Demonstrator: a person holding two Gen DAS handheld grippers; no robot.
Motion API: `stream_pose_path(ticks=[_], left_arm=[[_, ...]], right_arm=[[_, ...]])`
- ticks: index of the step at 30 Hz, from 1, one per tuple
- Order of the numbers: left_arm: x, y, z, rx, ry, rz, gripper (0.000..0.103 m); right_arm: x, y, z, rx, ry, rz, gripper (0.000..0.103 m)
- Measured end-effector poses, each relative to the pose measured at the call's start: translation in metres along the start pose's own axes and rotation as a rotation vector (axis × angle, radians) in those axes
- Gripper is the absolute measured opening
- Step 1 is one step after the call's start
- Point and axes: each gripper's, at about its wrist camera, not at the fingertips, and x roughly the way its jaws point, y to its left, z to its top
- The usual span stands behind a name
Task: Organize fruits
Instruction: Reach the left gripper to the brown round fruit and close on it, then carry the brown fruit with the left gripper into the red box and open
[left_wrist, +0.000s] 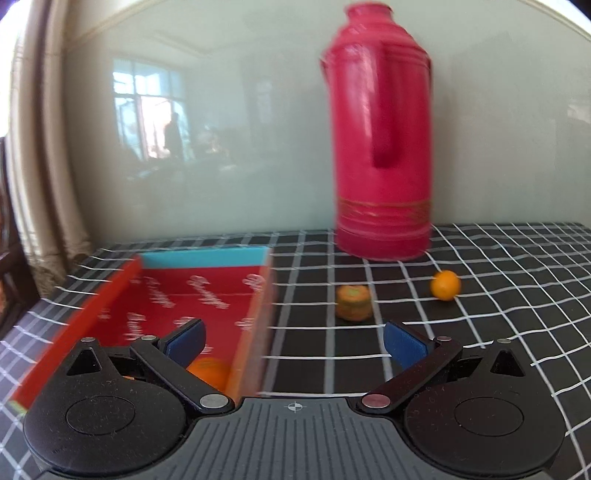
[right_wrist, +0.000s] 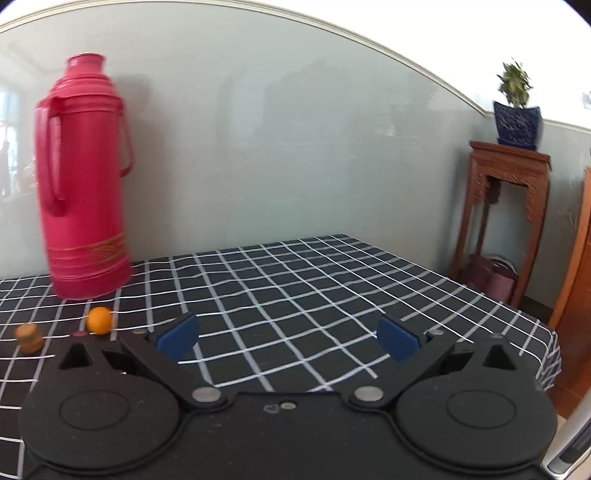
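A red box (left_wrist: 177, 306) with a turquoise far wall lies open on a black tablecloth (right_wrist: 295, 280) crossed by white grid lines; white script lettering repeats across the box's red lining, but it is too blurred to read. A tall pink-red thermos flask (left_wrist: 380, 147) stands by the pale wall, with a gold band of pattern near its base that carries no legible writing. The left gripper (left_wrist: 293, 341) has its jaws spread wide, blue pads apart and nothing between them; its left finger hangs over the near end of the box, where an orange fruit (left_wrist: 210, 373) lies inside, partly hidden by that finger. On the cloth right of the box sits a squat orange-and-green fruit (left_wrist: 353, 302), and further right, nearer the flask, a small round orange (left_wrist: 446, 284). The right gripper (right_wrist: 288, 338) is also fully released, grasping nothing, over bare cloth, with both loose fruits at its left. A potted plant (right_wrist: 517, 107) stands on a carved wooden stand (right_wrist: 506, 192) at the far right.
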Motion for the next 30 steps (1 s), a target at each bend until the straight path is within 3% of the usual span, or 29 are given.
stream_pose_path(ticks=[3,6,12,17,21,30], left_arm=[[0.015,-0.018,0.006,0.026,0.007,-0.006,0.1],[0.033,-0.03,0.014,0.035,0.046,-0.054,0.084],[0.072,-0.048,0.022,0.048,0.086,-0.033,0.083],[0.1,-0.054,0.022,0.021,0.161,-0.057,0.059],[0.102,-0.057,0.022,0.014,0.159,-0.076,0.037],[0.066,-0.055,0.019,0.044,0.073,-0.096,0.037]], right_arm=[[0.007,-0.011,-0.002,0.001,0.009,-0.018,0.097],[0.011,-0.02,-0.001,0.027,0.021,-0.014,0.097],[0.014,-0.019,0.006,0.056,0.028,0.021,0.097],[0.012,-0.016,0.008,0.052,0.025,0.054,0.097],[0.012,-0.014,0.008,0.051,0.023,0.06,0.097],[0.008,-0.01,0.011,0.054,0.009,0.085,0.097]])
